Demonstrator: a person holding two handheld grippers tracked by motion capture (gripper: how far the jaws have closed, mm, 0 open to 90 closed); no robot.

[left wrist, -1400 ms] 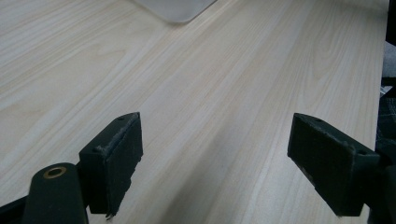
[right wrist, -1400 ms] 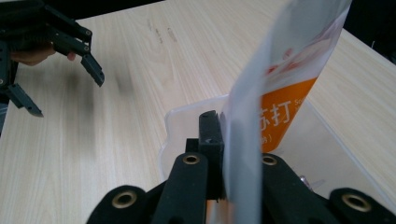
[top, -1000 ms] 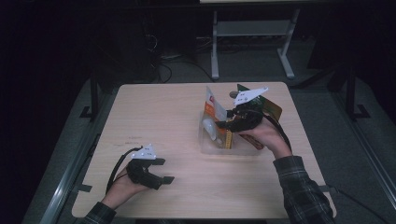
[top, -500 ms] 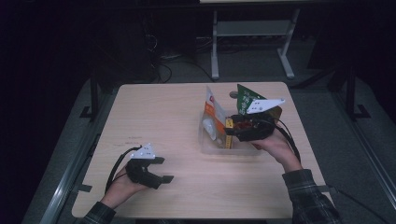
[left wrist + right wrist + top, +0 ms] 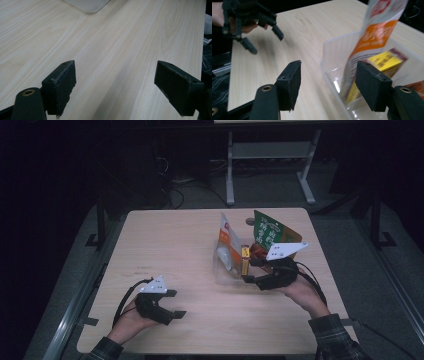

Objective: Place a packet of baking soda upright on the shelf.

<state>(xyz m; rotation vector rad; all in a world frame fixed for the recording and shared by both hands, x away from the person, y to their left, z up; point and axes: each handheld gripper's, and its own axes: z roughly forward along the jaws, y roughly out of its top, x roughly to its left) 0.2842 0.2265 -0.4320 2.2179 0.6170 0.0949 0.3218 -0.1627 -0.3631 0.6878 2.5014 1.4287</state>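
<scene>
Right hand-held gripper open beside upright orange pouch.

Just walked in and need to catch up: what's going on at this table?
A person at a wooden table holds a gripper in each hand. The right gripper is beside a clear plastic bin holding snack packets, including an orange-and-white pouch and a yellow packet. Its jaws have just been opening and hold nothing, with the bin's near wall between them. The left gripper rests open over bare tabletop.
</scene>
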